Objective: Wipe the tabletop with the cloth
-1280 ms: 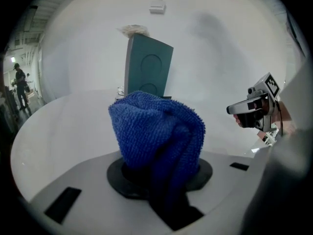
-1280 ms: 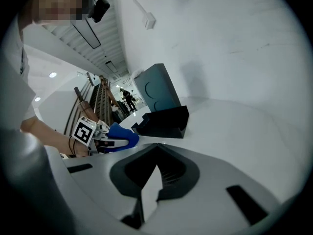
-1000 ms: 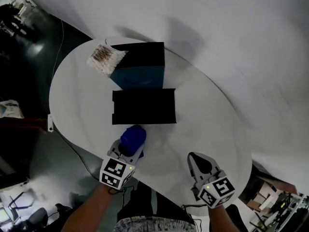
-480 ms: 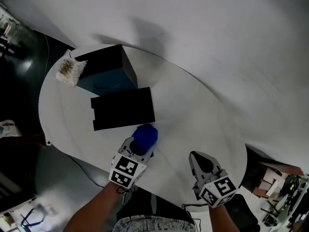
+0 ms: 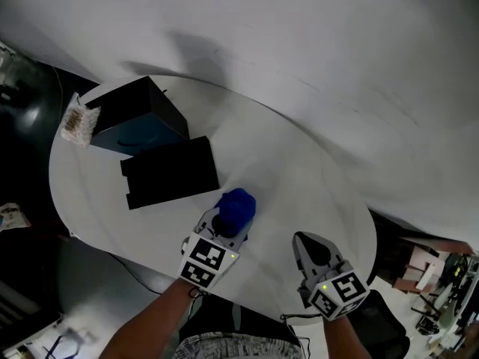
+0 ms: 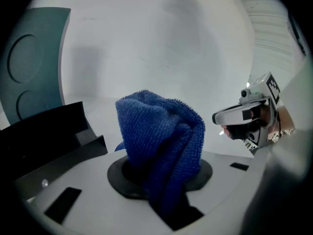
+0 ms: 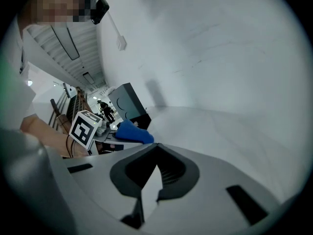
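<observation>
- Your left gripper [image 5: 224, 227] is clamping the blue cloth [image 5: 236, 208], a fuzzy bunched wad running along the jaws and pointing ahead over the tabletop [image 5: 299, 170].
- Your right gripper [image 5: 309, 247] is pinching closed on nothing.

Dim room, fisheye edges, soft shadows.

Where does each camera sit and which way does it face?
Head view: on the person's head, looking steeply down at the white table; the left forearm, left tongs and right tongs show.
Left gripper view: on the left tongs, looking along them at the clamped blue cloth.
Right gripper view: on the right tongs, shut and empty, facing across the table.
Shared: all three show the blue cloth.
</observation>
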The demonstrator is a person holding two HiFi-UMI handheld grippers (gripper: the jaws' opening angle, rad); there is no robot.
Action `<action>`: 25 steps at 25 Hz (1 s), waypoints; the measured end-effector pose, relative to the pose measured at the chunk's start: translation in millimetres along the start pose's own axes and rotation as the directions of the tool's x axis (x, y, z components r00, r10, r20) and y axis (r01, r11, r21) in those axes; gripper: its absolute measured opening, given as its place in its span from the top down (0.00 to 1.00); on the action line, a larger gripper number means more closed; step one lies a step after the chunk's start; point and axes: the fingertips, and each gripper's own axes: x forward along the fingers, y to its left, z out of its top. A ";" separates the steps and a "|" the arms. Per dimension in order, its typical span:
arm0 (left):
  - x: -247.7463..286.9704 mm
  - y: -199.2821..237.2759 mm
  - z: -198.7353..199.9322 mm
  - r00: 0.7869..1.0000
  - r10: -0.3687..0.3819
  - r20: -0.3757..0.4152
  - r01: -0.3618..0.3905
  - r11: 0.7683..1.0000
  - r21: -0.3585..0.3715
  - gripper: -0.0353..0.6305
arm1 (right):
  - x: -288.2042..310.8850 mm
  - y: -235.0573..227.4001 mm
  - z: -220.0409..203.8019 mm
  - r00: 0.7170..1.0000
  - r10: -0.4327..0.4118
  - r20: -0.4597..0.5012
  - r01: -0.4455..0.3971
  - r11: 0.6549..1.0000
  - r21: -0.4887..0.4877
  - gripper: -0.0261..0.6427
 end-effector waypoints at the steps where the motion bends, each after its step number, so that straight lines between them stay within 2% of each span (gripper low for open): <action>1: 1.9 -1.5 0.8 1.000 -0.004 0.001 0.004 1.000 0.001 0.75 | -0.4 -1.2 -0.5 1.000 -0.002 0.000 0.002 1.000 0.002 0.95; 12: -5.9 1.5 12.4 0.999 0.006 0.048 -0.005 1.000 -0.026 0.75 | 4.8 3.1 4.2 1.000 0.016 -0.004 -0.016 1.000 -0.016 0.95; 25: -90.6 35.8 10.7 0.979 0.133 0.155 -0.119 0.988 -0.095 0.75 | 37.8 68.7 12.5 0.991 0.130 -0.039 -0.134 0.985 -0.112 0.95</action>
